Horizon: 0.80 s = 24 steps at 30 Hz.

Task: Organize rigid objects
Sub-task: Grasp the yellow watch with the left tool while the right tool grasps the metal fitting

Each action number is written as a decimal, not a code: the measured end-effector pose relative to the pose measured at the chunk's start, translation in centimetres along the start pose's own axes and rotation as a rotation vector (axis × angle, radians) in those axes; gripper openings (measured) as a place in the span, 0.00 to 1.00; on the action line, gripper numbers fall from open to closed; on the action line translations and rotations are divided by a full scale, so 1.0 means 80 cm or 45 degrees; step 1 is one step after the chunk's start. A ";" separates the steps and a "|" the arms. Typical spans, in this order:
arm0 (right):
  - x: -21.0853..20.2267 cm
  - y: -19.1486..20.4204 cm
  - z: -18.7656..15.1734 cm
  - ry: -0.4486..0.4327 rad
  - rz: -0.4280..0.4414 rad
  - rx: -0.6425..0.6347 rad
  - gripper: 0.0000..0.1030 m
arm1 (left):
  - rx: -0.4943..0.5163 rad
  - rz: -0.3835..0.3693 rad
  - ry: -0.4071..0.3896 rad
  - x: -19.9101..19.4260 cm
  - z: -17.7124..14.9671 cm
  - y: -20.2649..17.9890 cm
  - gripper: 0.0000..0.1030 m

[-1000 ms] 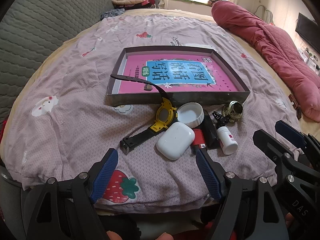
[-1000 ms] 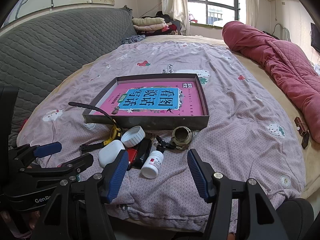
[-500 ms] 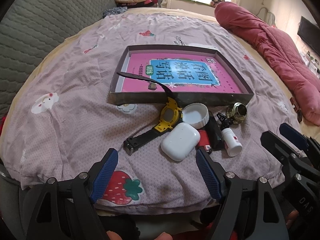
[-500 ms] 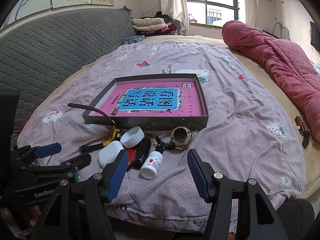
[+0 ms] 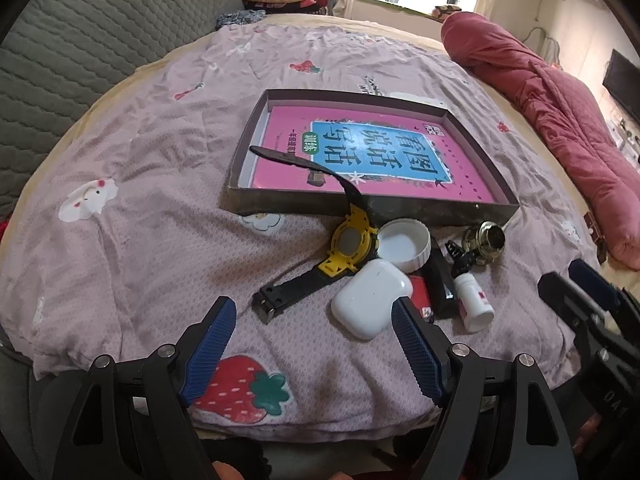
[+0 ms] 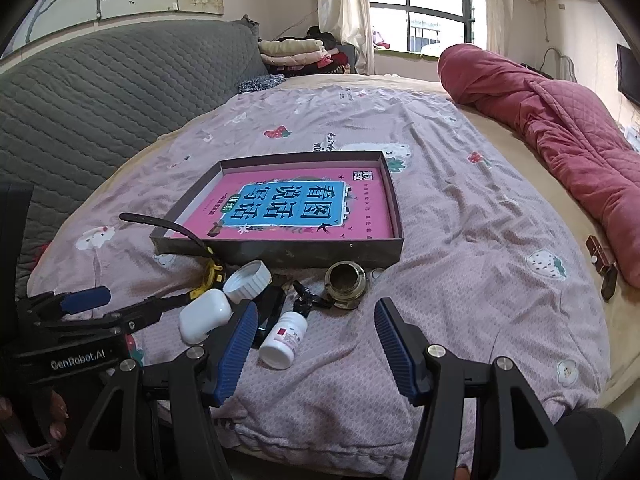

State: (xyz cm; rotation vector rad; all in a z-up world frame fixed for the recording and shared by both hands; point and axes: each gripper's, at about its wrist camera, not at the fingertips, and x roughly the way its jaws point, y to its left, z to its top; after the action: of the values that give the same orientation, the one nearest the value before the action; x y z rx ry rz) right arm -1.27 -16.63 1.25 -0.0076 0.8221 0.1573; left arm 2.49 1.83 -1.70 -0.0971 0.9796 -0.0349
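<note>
A shallow dark box (image 5: 372, 203) (image 6: 280, 250) holding a pink book lies mid-bed. In front of it sits a cluster: a yellow watch (image 5: 352, 242) with black strap, a white cap (image 5: 403, 243) (image 6: 248, 280), a white earbud case (image 5: 370, 298) (image 6: 205, 314), a red and a black item (image 5: 442, 280), a small white bottle (image 5: 474, 300) (image 6: 285, 338) and a brass fitting (image 5: 486, 237) (image 6: 346, 282). My left gripper (image 5: 312, 354) is open, just short of the watch strap and case. My right gripper (image 6: 316, 344) is open, nearest the bottle.
The bed has a mauve printed sheet (image 5: 140, 208). A red quilt (image 6: 560, 128) lies along the right side, a grey padded headboard (image 6: 100, 108) along the left. Folded clothes (image 6: 296, 50) are stacked at the far end. A small brown object (image 6: 602, 258) lies by the quilt.
Both grippers have moved a little forward and up over the bed; the cluster sits closer in the views. Both stayed open and no object has moved.
</note>
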 end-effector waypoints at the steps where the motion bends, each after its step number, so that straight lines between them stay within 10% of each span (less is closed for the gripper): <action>1: 0.001 -0.001 0.000 0.001 0.003 -0.001 0.59 | -0.003 0.000 -0.001 0.003 0.003 -0.002 0.79; 24: 0.053 -0.033 0.013 0.038 -0.047 -0.019 0.59 | -0.069 0.022 0.074 0.076 0.054 -0.028 0.79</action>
State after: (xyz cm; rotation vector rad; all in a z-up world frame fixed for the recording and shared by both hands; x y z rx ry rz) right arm 2.66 -18.58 -1.29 -0.0394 0.8497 0.1285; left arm 9.51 -0.59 -4.13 -0.1377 1.0395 0.0047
